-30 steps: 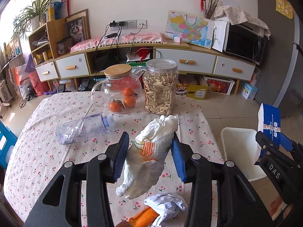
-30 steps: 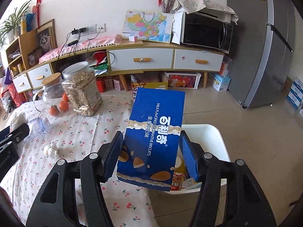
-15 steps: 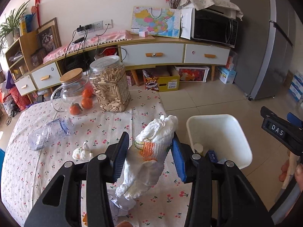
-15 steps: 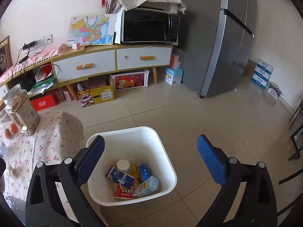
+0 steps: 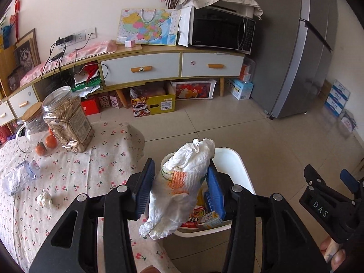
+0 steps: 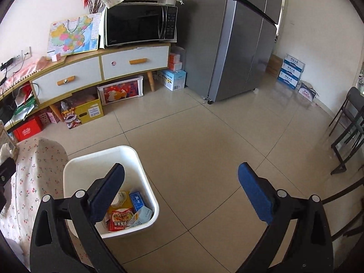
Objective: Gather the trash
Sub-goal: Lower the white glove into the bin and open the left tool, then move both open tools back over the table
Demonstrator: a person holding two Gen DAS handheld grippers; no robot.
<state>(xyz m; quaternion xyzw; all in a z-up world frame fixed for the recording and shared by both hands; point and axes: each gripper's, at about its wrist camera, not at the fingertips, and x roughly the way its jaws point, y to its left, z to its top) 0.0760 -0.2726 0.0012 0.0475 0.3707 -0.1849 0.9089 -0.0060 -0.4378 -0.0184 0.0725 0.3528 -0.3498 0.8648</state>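
My left gripper (image 5: 179,191) is shut on a crumpled white plastic bag (image 5: 182,182) with an orange and green print, held over the near edge of the white trash bin (image 5: 241,173). The bin stands on the floor beside the table and holds several cartons and packets (image 6: 127,213). My right gripper (image 6: 182,193) is open and empty, above the floor just right of the bin (image 6: 145,173); it also shows at the right edge of the left wrist view (image 5: 327,182). A crushed clear bottle (image 5: 18,179) and a small white wad (image 5: 44,201) lie on the table.
The table has a cherry-print cloth (image 5: 75,175) and carries a snack jar (image 5: 68,120) and a glass pot with oranges (image 5: 38,134). A low cabinet (image 6: 95,68) with a microwave, a grey fridge (image 6: 245,36), floor boxes and a dark chair (image 6: 350,125) surround the tiled floor.
The blue biscuit box left my right gripper and went into the bin; the jaws opened and moved right. My left gripper carried the white bag from over the table to the bin.
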